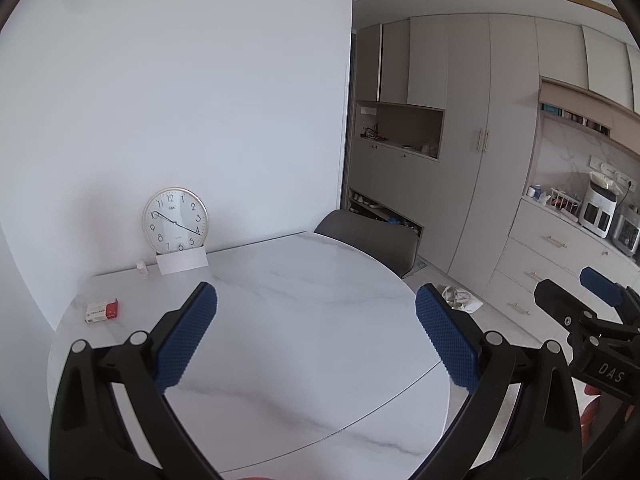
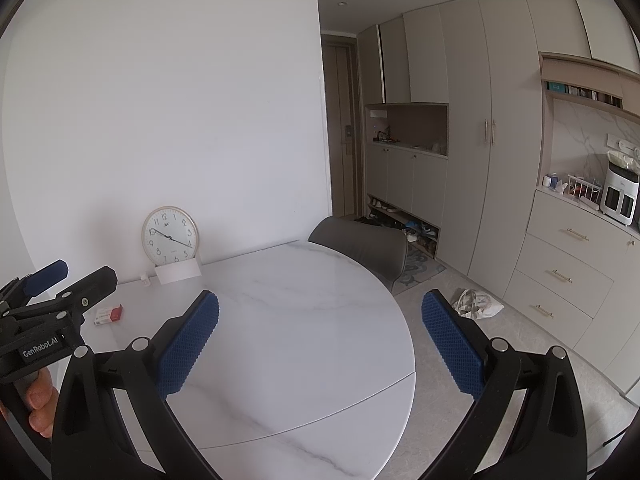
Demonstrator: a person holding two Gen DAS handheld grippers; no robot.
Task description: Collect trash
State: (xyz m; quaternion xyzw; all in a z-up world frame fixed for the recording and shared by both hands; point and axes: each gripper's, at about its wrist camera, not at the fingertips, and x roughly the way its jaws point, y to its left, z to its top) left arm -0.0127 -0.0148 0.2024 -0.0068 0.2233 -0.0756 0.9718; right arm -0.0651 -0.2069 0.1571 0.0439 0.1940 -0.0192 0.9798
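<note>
Left hand-held gripper point(image 1: 316, 332): released, blue pads wide apart, nothing between them; held above the near part of the worktop, looking toward the wall

Right hand-held gripper point(image 2: 320, 340): released too, pads spread, nothing held; level with the left one and just to its right, over the rounded edge of the worktop

Worktop point(image 1: 304, 292): round white marble top; most of its surface bare

Candidate trash 1: small red-and-white box point(image 1: 102, 310) lying flat on the far-left part of the worktop; long axis roughly left to right, tipped a little up to the right

Candidate trash 2: crumpled white bag point(image 2: 478, 304) on the floor point(image 2: 520, 360) beyond the right edge of the worktop, near the drawer fronts; no clear long axis, a loose heap

Which is the trash: cannot tell from this moment; no bin in view

Direction, box: ahead and left of both hand-held grippers; left one is the nearer, box lies outside its left finger

Direction, bag: ahead, right and lower; right hand-held gripper is the nearer, bag shows just past its right finger

Other things by the wall: round clock point(image 1: 175, 219) leaning upright, white card point(image 1: 182, 261) in front of it, tiny white bottle point(image 1: 141, 269) beside; likely not trash, a judgement only

Chair point(image 2: 360, 246): grey backrest beyond the far edge of the worktop, between worktop and floor bag

Judgement: box suits the left side, with pads closing across its short side; bag suits the right, after a reach down past the edge
</note>
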